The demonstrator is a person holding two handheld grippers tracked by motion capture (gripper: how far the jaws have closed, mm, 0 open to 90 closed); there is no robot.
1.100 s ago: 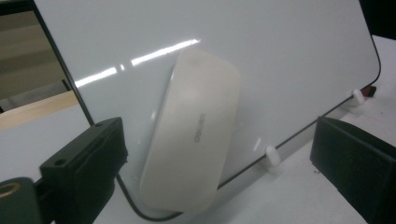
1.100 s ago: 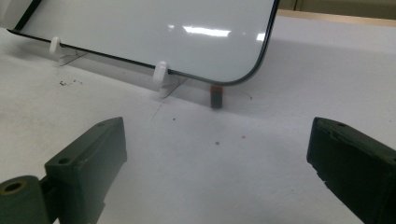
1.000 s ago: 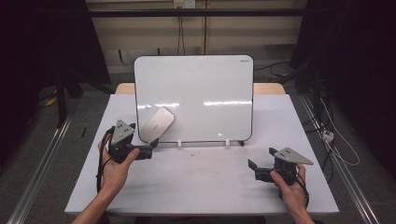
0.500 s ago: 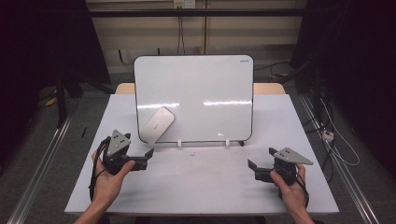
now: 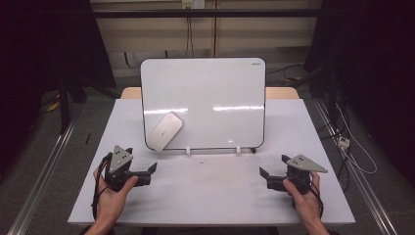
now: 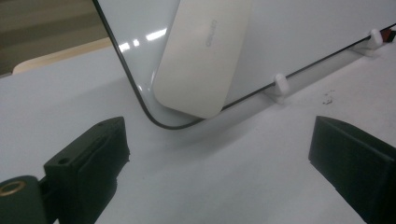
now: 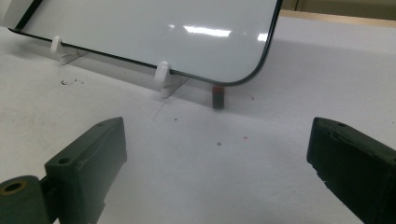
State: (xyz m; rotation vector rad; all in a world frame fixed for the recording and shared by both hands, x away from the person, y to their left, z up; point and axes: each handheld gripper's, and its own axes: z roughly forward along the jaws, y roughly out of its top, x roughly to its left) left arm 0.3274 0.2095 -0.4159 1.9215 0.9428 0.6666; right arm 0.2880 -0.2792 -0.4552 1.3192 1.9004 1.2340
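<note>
I count one table (image 5: 210, 196), white and big, across the middle of the high view. One whiteboard (image 5: 205, 98) stands on it, leaning back, in the middle of the frame. One eraser (image 5: 165, 131) sticks flat on the board at its lower left corner, tilted. In the left gripper view the eraser (image 6: 203, 56) is at the top middle, and its top end is cut off by the frame edge. It has tiny letters on it that I cannot read.

I count two white clips (image 5: 188, 150) under the board's bottom edge. In the right gripper view they sit at the upper left (image 7: 161, 72). One small dark block (image 7: 218, 98) stands just under the board's rounded corner there. I cannot tell what it is. There are little dark specks on the table near the clips.

I count two grippers and two hands. The left gripper (image 5: 149, 171) is at the lower left of the high view, held in the left hand (image 5: 112, 196). Its jaws are wide apart with nothing between them. The right gripper (image 5: 264, 177) is at the lower right, held in the right hand (image 5: 303, 196). Its jaws are wide apart too, with only bare table between them. Both grippers are well apart from the board. The arms are cut off at the bottom edge.

The room around the table is dark and hard to make out.
</note>
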